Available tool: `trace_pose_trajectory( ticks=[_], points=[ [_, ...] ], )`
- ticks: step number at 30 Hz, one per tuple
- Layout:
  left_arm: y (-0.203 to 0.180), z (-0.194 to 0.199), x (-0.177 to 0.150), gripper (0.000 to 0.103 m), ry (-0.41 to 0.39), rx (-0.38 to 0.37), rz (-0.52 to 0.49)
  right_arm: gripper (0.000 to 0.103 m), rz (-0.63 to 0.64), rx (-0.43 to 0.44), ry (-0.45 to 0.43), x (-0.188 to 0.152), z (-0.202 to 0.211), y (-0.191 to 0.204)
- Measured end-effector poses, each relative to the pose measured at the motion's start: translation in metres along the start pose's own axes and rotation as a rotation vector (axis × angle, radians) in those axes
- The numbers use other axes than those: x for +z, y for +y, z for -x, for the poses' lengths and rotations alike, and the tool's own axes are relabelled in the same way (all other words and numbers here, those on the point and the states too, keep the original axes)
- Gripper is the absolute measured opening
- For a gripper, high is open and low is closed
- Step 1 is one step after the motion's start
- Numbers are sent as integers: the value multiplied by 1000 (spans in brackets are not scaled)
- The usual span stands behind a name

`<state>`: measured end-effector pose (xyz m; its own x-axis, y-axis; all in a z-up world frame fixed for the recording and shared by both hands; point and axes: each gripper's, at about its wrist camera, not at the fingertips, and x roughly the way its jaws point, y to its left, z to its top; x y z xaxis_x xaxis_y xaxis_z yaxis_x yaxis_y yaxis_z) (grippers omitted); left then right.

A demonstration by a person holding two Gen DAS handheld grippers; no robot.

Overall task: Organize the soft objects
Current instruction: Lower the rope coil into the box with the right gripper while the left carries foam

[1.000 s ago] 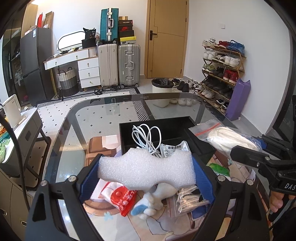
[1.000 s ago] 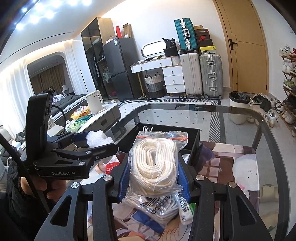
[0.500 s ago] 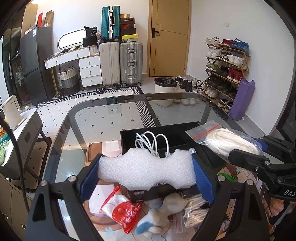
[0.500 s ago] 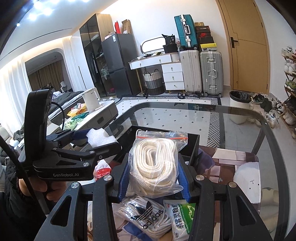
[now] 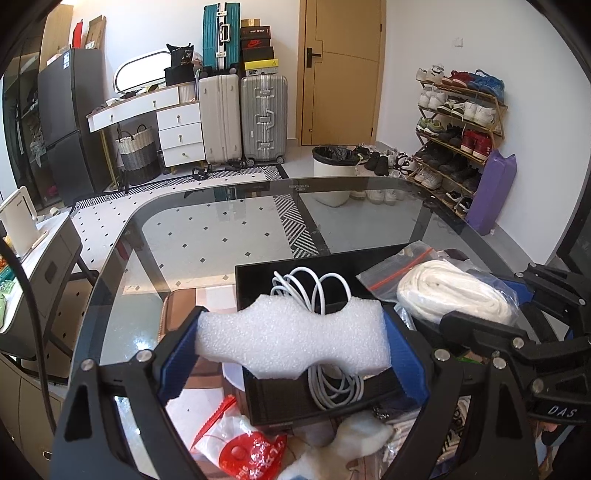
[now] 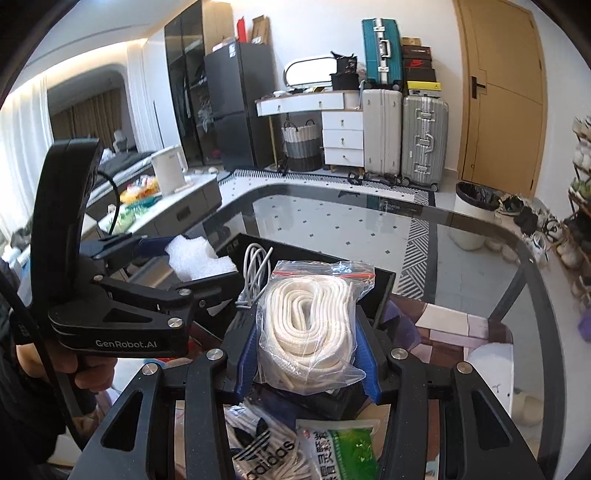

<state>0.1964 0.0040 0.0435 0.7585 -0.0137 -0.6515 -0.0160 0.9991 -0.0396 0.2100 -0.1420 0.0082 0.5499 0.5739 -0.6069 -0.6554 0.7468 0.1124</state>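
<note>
Left gripper (image 5: 291, 341): clamps foam block (image 5: 291, 338) crosswise | right gripper (image 6: 308, 343): pinches bagged white rope (image 6: 308, 332) | black box (image 5: 295, 273): directly beneath both

Background is pretty cluttered: two silver suitcases (image 5: 243, 118) by a wooden door (image 5: 341, 70), a teal one (image 5: 221, 35) stacked above, shoe rack (image 5: 460, 122) on the right wall, white bin (image 5: 334, 173), dark fridge (image 6: 236, 107), woven basket (image 6: 301, 146).

The white cable (image 5: 325, 291) coil is half hidden behind the foam block (image 5: 291, 336).
</note>
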Motion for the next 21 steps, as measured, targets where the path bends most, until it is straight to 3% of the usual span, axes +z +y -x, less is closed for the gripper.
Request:
trace_pose_trajectory(
  ticks=[8,21],
  points=[
    [-1,-11,-2,90,7,9,-24,46,86,0,44,1,-18,-1],
    [-8,-22,-5,90,36,22,-68,46,115,17,101,-2,-39,-5]
  ],
)
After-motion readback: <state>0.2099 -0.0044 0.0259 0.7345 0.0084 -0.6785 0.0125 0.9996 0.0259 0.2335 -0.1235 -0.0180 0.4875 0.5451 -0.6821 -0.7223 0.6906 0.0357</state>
